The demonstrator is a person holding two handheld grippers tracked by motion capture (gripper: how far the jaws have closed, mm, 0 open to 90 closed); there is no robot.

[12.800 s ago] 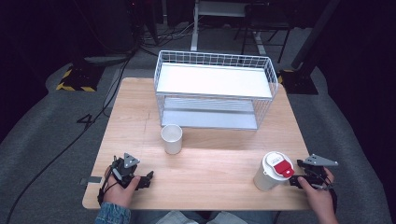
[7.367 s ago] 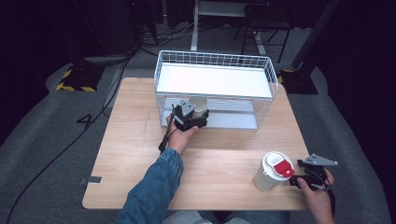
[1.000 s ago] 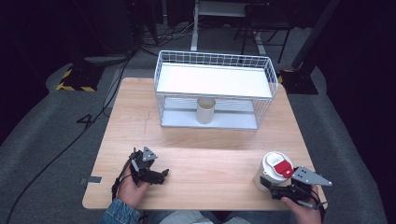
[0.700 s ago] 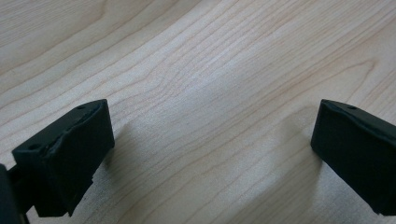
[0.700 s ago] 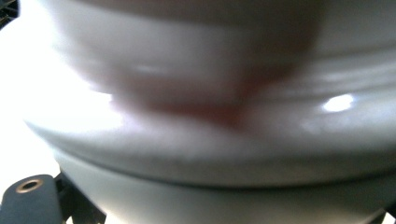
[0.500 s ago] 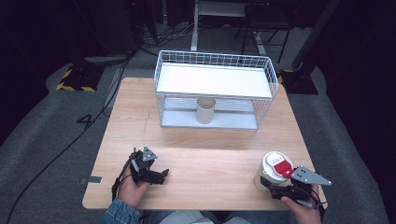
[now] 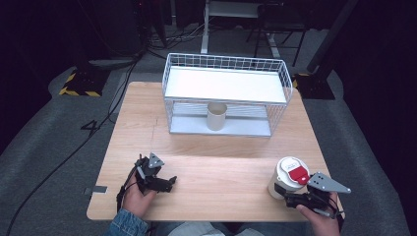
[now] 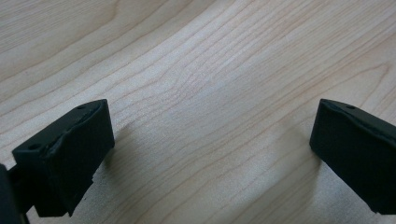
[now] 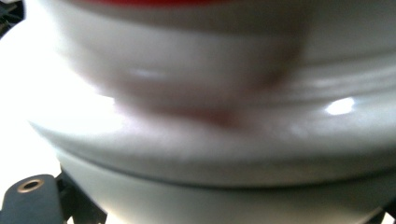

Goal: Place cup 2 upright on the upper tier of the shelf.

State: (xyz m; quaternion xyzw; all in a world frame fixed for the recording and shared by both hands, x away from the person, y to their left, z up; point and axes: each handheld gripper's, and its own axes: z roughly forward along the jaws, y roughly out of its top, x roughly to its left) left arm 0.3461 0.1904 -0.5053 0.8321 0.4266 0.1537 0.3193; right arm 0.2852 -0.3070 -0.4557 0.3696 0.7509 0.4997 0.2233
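Lidded cup stands near the surface's front right corner. My right gripper is at its base, fingers either side; cannot tell if clenched yet (view blurred). Left gripper released, idle at the front edge. Risk: low grip, cup topples when lifted.

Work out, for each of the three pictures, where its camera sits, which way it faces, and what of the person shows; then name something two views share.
High view: above the person's side, facing forward and down on the table, wire rack, beige cup; both hands, left gripper, right gripper show.
Left gripper view: on the left gripper, facing bare wood between its spread fingers.
Right gripper view: on the right gripper, pressed close to the lidded white cup.
Shared: the lidded white cup, high and right gripper views.
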